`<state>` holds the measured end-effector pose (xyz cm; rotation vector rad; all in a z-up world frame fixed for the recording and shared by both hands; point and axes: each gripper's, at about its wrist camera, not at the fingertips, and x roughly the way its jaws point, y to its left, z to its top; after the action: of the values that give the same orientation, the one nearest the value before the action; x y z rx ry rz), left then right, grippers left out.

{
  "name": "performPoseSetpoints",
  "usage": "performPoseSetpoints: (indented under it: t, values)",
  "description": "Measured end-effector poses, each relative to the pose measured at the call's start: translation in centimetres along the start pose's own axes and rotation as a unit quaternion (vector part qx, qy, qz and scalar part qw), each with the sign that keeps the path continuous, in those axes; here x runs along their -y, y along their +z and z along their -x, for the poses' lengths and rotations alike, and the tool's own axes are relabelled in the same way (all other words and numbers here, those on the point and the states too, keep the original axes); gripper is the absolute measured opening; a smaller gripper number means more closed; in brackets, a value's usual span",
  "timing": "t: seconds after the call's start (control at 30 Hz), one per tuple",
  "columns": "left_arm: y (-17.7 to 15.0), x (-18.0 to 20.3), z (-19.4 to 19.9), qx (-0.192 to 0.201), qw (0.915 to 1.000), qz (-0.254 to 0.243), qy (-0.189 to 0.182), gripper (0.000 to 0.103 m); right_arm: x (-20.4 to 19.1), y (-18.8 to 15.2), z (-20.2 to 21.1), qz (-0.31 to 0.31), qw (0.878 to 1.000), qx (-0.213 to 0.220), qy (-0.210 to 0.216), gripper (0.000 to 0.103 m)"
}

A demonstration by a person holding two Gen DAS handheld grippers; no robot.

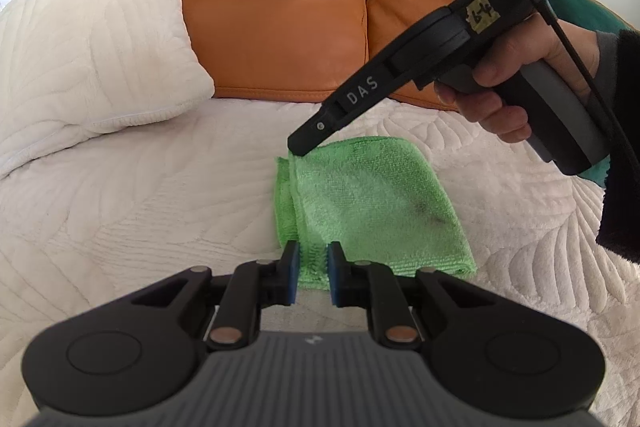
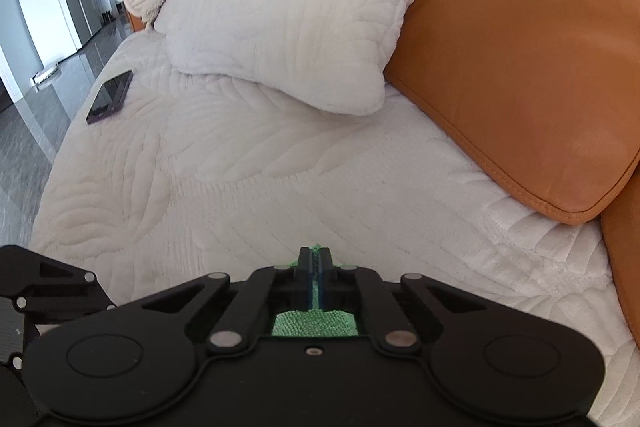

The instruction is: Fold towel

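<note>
Folding continues on the cream quilted sofa cover [image 1: 140,211]: both corners should travel together, kept level and low. The small green microfibre towel [image 1: 372,203] lies there in layers (dark smudges). Right tool [image 2: 316,275] pinches its far corner; left tool [image 1: 313,269] nips its near edge.

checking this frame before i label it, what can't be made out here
- Right wrist view: most of the green towel is hidden under the right gripper body.
- Left wrist view: right gripper fingertips merge into one dark tip.
- Left wrist view: pad contact of left gripper with the towel is unclear.
</note>
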<state>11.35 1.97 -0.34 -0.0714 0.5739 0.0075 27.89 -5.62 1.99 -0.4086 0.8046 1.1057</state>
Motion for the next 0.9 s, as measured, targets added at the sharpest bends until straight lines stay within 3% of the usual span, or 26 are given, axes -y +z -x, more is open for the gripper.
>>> performPoseSetpoints:
  t: [0.2,0.33,0.4,0.43,0.6,0.67,0.73,0.8,0.87,0.9]
  values:
    - [-0.1,-0.5,-0.1,-0.009,0.9996,0.017,0.022,0.018,-0.5,0.8,-0.7,0.003,1.000,0.006,-0.015,0.001]
    - [-0.2,-0.4,-0.1,-0.014,0.9993,0.015,0.032,0.021,-1.0,0.7,-2.8,0.011,0.999,-0.018,-0.030,0.002]
    - [-0.1,-0.3,0.1,-0.011,0.9992,0.018,0.034,0.022,-1.2,0.0,-3.3,0.009,0.999,-0.022,-0.046,0.011]
    - [0.0,-0.4,0.5,-0.006,0.9990,0.022,0.038,0.023,-1.3,-0.3,-2.9,0.004,0.999,-0.006,-0.054,0.021]
    - [1.3,-0.9,3.7,0.050,0.9967,0.016,0.062,0.024,-1.1,-2.7,3.7,-0.057,0.990,0.124,-0.032,0.022]
    - [1.7,-1.6,5.6,0.112,0.9922,0.039,0.037,0.024,-1.3,-4.8,6.7,-0.074,0.986,0.148,-0.018,0.022]
    - [1.8,-1.6,6.1,0.148,0.9881,0.040,0.001,0.026,-1.2,-7.1,8.4,-0.091,0.984,0.153,-0.008,0.022]
    - [1.8,-0.9,5.0,0.144,0.9887,0.026,-0.032,0.027,-0.9,-9.2,9.0,-0.108,0.984,0.145,-0.002,0.022]
    - [1.3,0.2,2.1,0.100,0.9925,0.015,-0.069,0.028,-0.8,-11.0,8.1,-0.111,0.986,0.116,-0.035,0.022]
    - [0.8,0.6,1.0,0.075,0.9952,0.012,-0.061,0.029,-0.6,-11.4,7.6,-0.114,0.987,0.105,-0.044,0.022]
